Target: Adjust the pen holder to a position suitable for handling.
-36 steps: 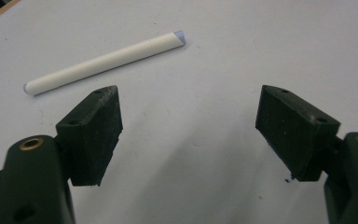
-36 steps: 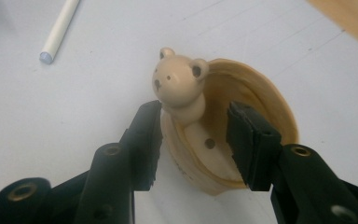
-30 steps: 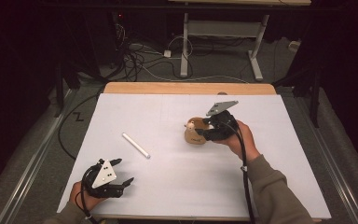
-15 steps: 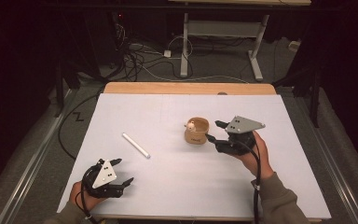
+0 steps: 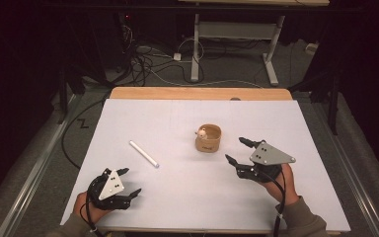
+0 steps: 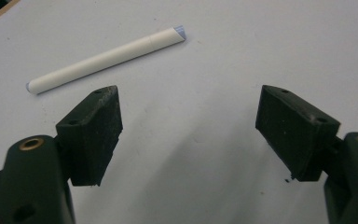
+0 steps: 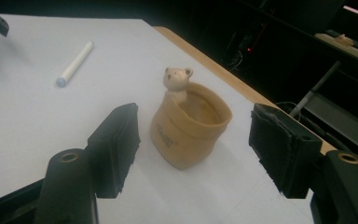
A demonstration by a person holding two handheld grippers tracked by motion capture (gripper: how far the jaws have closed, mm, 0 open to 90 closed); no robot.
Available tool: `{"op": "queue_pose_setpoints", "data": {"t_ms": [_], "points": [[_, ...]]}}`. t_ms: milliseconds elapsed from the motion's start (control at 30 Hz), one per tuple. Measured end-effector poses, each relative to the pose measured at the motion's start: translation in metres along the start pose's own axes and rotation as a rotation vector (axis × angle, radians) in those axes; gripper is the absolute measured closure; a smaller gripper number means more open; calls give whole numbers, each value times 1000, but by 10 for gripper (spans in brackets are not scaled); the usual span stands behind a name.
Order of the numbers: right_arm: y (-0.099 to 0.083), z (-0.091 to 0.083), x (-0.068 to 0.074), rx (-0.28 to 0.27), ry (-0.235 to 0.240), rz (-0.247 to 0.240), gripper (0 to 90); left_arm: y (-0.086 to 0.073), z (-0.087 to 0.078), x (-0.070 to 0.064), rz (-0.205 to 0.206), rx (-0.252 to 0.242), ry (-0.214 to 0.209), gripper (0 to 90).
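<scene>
The right gripper (image 5: 238, 150) has drawn back from the bear cup (image 5: 208, 138), fingers spread and empty, so the cup stands freed mid-counter (image 5: 187, 197). The left gripper (image 5: 130, 181), fingers apart, waits near the white marker (image 5: 144, 154), likely the next thing to pick up

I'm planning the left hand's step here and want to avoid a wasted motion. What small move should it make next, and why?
Probably ease the left gripper forward toward the white marker. Its jaws stand open and hold nothing, and the marker lies flat on the table just ahead of them, while the right gripper sits open near the cup.
</scene>
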State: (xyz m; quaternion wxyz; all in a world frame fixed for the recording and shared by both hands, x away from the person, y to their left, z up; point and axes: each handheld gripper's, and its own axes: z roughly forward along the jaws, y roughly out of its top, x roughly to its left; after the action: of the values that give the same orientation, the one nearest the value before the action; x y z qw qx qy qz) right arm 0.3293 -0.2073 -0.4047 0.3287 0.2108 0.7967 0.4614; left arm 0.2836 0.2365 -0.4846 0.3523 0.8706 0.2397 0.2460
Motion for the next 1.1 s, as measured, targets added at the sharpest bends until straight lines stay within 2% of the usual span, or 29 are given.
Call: {"op": "queue_pose_setpoints", "data": {"t_ms": [100, 233, 400, 500, 700, 800, 933, 1100], "points": [[-7, -6, 2, -7, -4, 8, 323, 0, 0, -1, -2, 7, -3, 217], [-18, -14, 1, -13, -9, 43, 306, 0, 0, -1, 2, 12, -1, 217], [-33, -26, 1, -14, -20, 54, 288, 0, 1, -1, 5, 20, -1, 217], [-43, -33, 0, -10, 2, 70, 286, 0, 1, -1, 7, 21, 0, 217], [-63, -43, 5, -13, -42, 82, 248, 1, 2, 0, 7, 20, -2, 217], [-72, -47, 9, 3, -69, 77, 235, 2, 3, 1, 11, 13, 1, 217], [-81, -51, 15, 23, -68, 85, 236, 1, 4, 2, 13, 18, -1, 217], [-84, -54, 15, 30, -39, 97, 243, 0, 2, 5, 3, 20, -2, 218]]}}
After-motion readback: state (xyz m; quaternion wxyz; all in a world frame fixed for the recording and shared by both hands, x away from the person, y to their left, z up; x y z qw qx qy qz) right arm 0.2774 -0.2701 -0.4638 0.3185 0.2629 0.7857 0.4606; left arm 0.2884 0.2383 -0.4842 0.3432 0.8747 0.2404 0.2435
